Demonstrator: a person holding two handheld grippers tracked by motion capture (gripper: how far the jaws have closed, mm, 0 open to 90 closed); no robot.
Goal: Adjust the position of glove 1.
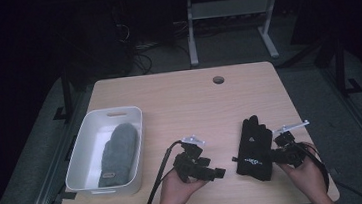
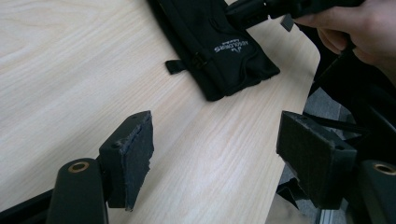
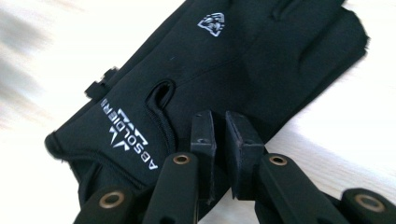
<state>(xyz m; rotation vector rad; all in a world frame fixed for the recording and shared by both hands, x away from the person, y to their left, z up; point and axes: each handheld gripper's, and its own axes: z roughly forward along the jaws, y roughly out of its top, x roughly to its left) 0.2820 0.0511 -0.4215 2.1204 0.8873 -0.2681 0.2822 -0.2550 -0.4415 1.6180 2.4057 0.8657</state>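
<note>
A black glove (image 1: 253, 147) with white lettering lies flat on the wooden table (image 1: 189, 106), near its front right. My right gripper (image 1: 273, 154) is at the glove's right edge, shut on it. In the right gripper view the jaws of the right gripper (image 3: 220, 126) stand almost together over the edge of the glove (image 3: 210, 60). My left gripper (image 1: 216, 173) is left of the glove, a short gap away, open and empty. Its pads (image 2: 133, 154) stand wide apart over bare wood, with the glove (image 2: 219, 51) and the right gripper (image 2: 238, 14) beyond.
A white bin (image 1: 114, 111) stands at the table's left with a grey mitten (image 1: 118, 150) inside. A round cable hole (image 1: 218, 80) sits near the far edge. The table's front right corner (image 2: 303, 60) is close to the glove. A desk frame (image 1: 231, 22) stands behind.
</note>
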